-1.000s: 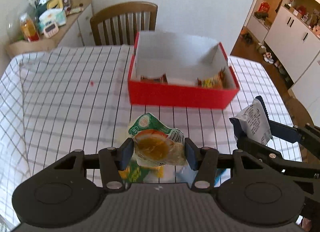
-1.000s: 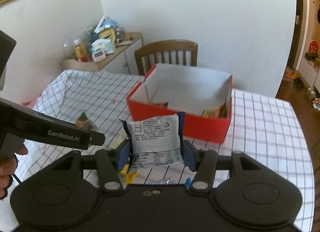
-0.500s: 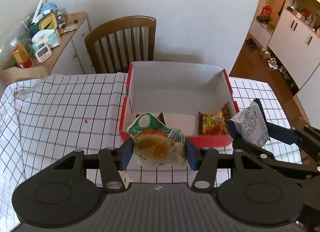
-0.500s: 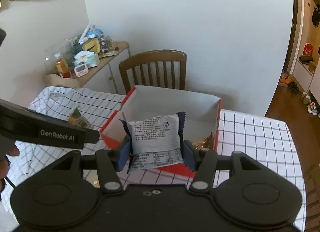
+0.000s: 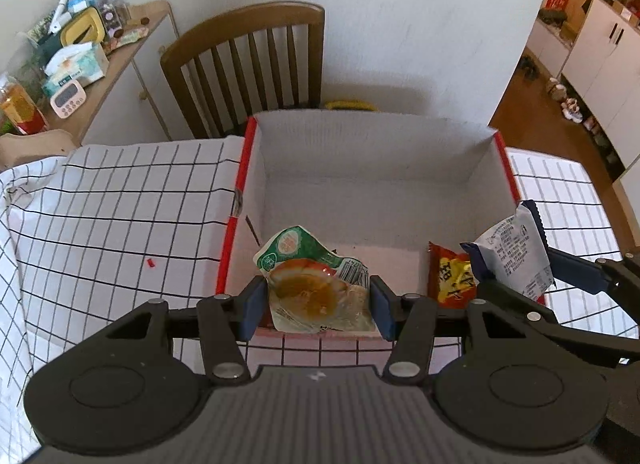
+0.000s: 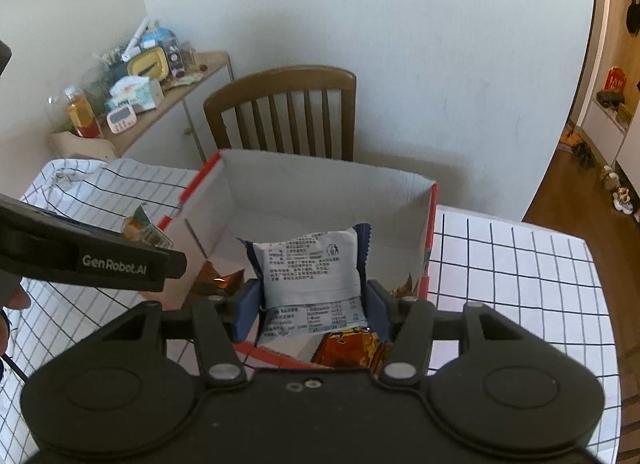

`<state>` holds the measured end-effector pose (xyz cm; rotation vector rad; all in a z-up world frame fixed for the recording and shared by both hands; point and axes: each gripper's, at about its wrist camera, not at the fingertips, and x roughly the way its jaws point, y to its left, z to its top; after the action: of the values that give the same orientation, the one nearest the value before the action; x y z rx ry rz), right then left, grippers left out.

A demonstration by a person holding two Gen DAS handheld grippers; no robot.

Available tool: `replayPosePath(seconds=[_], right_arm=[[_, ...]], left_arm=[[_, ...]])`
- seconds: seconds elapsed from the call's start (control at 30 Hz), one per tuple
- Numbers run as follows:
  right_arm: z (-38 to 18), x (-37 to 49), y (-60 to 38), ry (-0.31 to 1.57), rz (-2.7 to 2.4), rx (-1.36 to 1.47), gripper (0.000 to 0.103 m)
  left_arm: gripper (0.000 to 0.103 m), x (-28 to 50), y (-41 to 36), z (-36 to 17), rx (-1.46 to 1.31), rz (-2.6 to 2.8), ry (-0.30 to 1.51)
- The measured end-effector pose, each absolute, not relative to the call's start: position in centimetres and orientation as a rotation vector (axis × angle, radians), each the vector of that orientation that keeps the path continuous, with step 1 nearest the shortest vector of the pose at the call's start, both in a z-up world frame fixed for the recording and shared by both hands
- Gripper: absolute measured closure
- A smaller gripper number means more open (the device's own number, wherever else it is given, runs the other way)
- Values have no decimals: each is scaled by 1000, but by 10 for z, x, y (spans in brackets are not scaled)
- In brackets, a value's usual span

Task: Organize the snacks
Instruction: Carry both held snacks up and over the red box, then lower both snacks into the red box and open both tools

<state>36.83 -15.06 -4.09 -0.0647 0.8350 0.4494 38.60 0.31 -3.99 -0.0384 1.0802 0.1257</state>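
My left gripper [image 5: 316,306] is shut on a clear snack pouch with a green top and orange contents [image 5: 312,284], held over the near left part of the red cardboard box [image 5: 236,199]. My right gripper [image 6: 312,310] is shut on a white and blue snack packet [image 6: 310,264], held over the near right part of the same box [image 6: 431,223]. In the left wrist view that packet [image 5: 514,252] and the right gripper's arm show at the right. A red and yellow snack bag [image 5: 450,276] lies inside the box by its near wall.
The box stands on a table with a white checked cloth [image 5: 120,203]. A wooden chair [image 5: 248,63] is behind it at the wall. A side cabinet [image 5: 100,55] at the left carries bottles, tissues and a timer. Wooden floor and white cupboards [image 5: 600,47] lie to the right.
Both grippers have moved forward and slightly down with their snacks, from over the cloth in front of the box to above its near edge. The box now looks much closer.
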Motion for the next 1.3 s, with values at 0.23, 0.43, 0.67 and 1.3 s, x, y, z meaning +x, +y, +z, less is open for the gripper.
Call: replayPosePath(seconds=[0.23,0.43,0.67,1.3], right_arm=[[-70,389,-141,901,447,-91,48],[-86,401,-137,936,439,-110,48],[-99,406,-135,959,429,-143,48],[-92,396,-139,928,412,-154,26]], left_arm=[[48,406,2,-73,-13,126,1134],[48,416,3,-91,-7,119,1159],[48,420,-1,-108,11,118,1187],[43,414,4,-101,-6,128,1162]])
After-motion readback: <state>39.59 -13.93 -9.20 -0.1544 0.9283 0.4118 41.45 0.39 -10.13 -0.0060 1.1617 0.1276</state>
